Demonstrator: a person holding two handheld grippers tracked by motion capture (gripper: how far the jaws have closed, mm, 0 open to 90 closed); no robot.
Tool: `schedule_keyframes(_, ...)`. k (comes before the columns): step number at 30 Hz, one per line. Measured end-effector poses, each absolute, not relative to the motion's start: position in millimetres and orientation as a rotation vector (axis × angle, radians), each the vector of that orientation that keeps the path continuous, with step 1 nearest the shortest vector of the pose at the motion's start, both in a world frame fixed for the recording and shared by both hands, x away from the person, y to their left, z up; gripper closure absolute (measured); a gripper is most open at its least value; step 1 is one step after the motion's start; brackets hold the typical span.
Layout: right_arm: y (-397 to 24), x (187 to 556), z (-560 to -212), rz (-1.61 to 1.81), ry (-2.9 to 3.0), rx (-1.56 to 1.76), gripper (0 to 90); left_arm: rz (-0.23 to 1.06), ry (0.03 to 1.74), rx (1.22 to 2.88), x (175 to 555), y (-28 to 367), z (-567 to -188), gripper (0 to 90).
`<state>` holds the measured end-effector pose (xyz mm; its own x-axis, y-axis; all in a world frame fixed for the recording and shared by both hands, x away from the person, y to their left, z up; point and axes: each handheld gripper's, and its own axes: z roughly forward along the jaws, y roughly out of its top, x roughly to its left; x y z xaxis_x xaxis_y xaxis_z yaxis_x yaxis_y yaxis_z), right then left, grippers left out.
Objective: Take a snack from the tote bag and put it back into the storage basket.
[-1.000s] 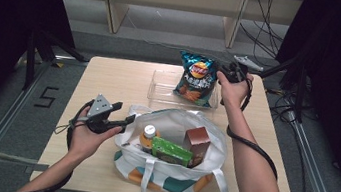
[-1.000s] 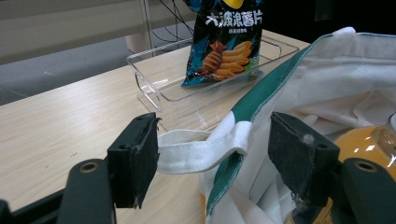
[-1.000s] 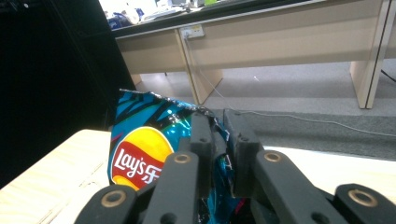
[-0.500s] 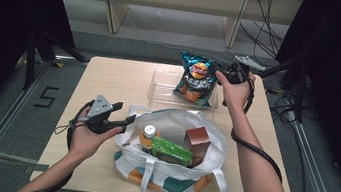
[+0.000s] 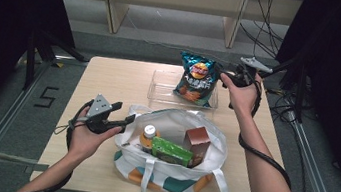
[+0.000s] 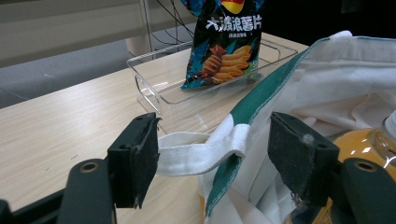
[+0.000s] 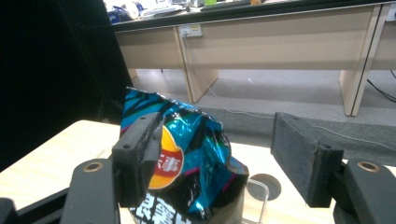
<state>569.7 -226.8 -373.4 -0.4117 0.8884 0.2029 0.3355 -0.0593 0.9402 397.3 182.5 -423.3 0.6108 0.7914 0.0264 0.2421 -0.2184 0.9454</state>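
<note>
A blue-green chips bag (image 5: 195,79) stands tilted in a clear plastic tray (image 5: 159,90) at the table's far side. My right gripper (image 5: 222,76) is just to its right, level with the bag's top. Its jaws have just been opening and are now wide apart. In the right gripper view the chips bag (image 7: 196,154) stands between and beyond the pads of my right gripper (image 7: 217,149), free of them. My left gripper (image 5: 123,113) is open at the left rim of the white tote bag (image 5: 176,113). The bag's white handle strap (image 6: 201,151) lies between the open jaws of my left gripper (image 6: 212,149).
Inside the tote are an orange bottle with a white cap (image 5: 148,136), a green packet (image 5: 170,151) and a brown box (image 5: 197,141). Bare wooden tabletop (image 5: 115,78) lies left of the tray. Cables trail off the table's right edge.
The right gripper's jaws went from shut on the chips bag's top to wide open, and the hand drew slightly back to the right. The bag stays in the tray. The left hand kept still.
</note>
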Motion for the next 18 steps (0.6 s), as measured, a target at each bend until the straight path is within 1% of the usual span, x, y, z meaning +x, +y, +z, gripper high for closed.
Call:
schedule_keyframes(2,-230.4,567.8,-373.4,1.481,1.737,1.261,34.3,0.64,0.843,1.762,397.4,182.7,-423.1,33.2)
schedule_keyframes(3,-229.9,564.0,-372.2,1.486,1.736,1.298,34.4,0.639,0.843,1.762,397.4,182.8,-423.1,33.2)
schedule_keyframes(4,-232.7,563.8,-372.5,1.477,1.741,1.254,34.4,0.639,0.843,1.761,397.5,182.8,-423.2,33.2)
schedule_keyframes(6,-232.8,557.1,-370.7,1.481,1.734,1.3,34.5,0.636,0.849,1.757,397.2,182.3,-423.5,33.2)
schedule_keyframes(9,-236.3,550.4,-369.3,1.481,1.722,1.273,34.4,0.642,0.842,1.764,397.2,182.5,-422.8,33.2)
schedule_keyframes(18,-244.5,531.8,-361.1,1.481,1.741,1.238,37.5,0.645,0.842,1.763,397.2,182.4,-423.0,33.2)
